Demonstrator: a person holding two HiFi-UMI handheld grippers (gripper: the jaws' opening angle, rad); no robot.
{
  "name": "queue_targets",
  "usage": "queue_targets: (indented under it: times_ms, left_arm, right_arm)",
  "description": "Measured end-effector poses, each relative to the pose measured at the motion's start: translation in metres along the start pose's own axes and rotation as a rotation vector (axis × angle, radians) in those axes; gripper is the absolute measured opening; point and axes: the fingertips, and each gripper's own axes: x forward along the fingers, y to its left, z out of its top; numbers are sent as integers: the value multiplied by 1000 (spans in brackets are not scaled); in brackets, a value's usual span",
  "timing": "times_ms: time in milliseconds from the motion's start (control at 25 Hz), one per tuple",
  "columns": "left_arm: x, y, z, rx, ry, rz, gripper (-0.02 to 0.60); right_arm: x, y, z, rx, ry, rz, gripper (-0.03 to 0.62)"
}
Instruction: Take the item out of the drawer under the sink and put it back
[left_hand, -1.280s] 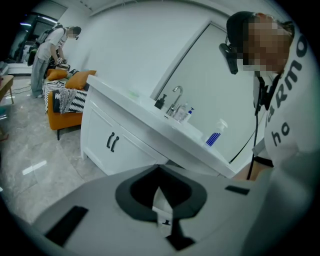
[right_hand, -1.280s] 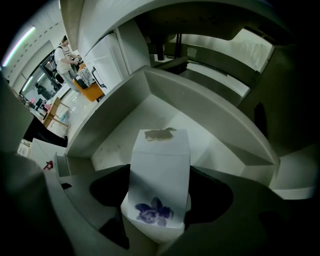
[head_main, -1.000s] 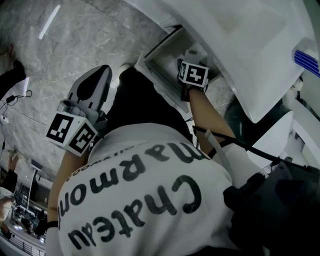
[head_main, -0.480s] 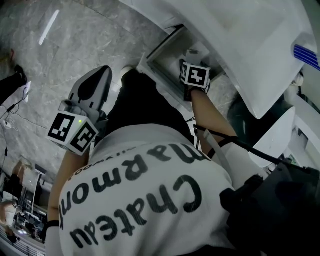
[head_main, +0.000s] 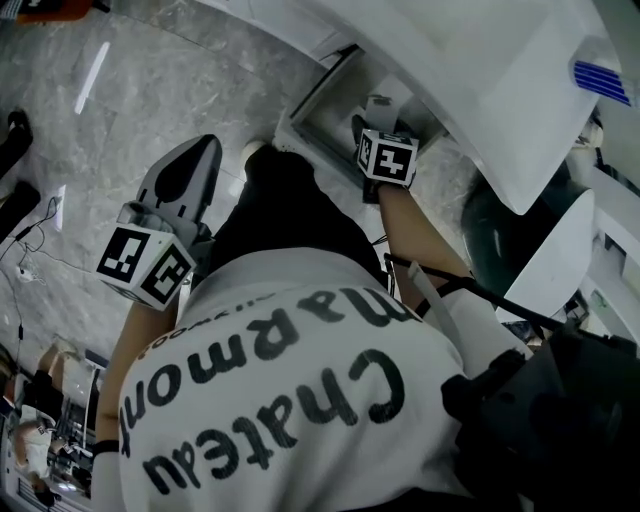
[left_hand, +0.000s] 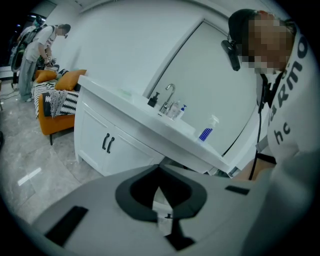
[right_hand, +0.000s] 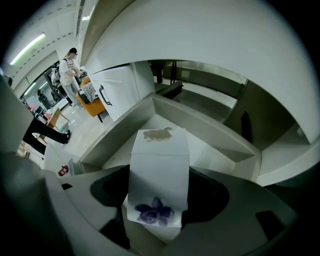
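Observation:
A white box (right_hand: 159, 172) with a purple flower print sits between the jaws of my right gripper (right_hand: 159, 192), which is shut on it. It hangs just above the open white drawer (right_hand: 215, 145) under the sink counter. In the head view the right gripper (head_main: 373, 122) reaches into the drawer (head_main: 322, 100), and only the top of the box (head_main: 379, 103) shows past its marker cube. My left gripper (head_main: 200, 150) is held away from the drawer over the marble floor, jaws together and holding nothing. In its own view the left gripper (left_hand: 161, 182) points at the sink counter (left_hand: 150, 120).
The white counter edge (head_main: 480, 90) overhangs the drawer. A dark round bin (head_main: 497, 232) stands to the right of my arm. The left gripper view shows a faucet (left_hand: 169, 95), a spray bottle (left_hand: 208, 129), cabinet doors (left_hand: 107, 145), an orange sofa (left_hand: 57, 107) and a person (left_hand: 37, 50) far left.
The right gripper with the box has barely shifted over the drawer. The left gripper has stayed in place. The head camera has tilted slightly.

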Motion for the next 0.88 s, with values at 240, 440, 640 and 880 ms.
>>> queue_targets:
  times_ms: [240, 440, 640, 880]
  left_arm:
    - [-4, -10, 6, 38, 3, -48, 8]
    - [-9, -14, 7, 58, -6, -69, 8]
    - [-16, -20, 10, 88, -29, -94, 8]
    - [-32, -10, 22, 94, -96, -76, 8]
  right_arm:
    - [-24, 10, 9, -20, -76, 17, 331]
    - [-43, 12, 12, 32, -138, 13, 330]
    - [-63, 14, 17, 46, -191, 9, 331]
    - [-91, 24, 34, 26, -272, 18, 330]
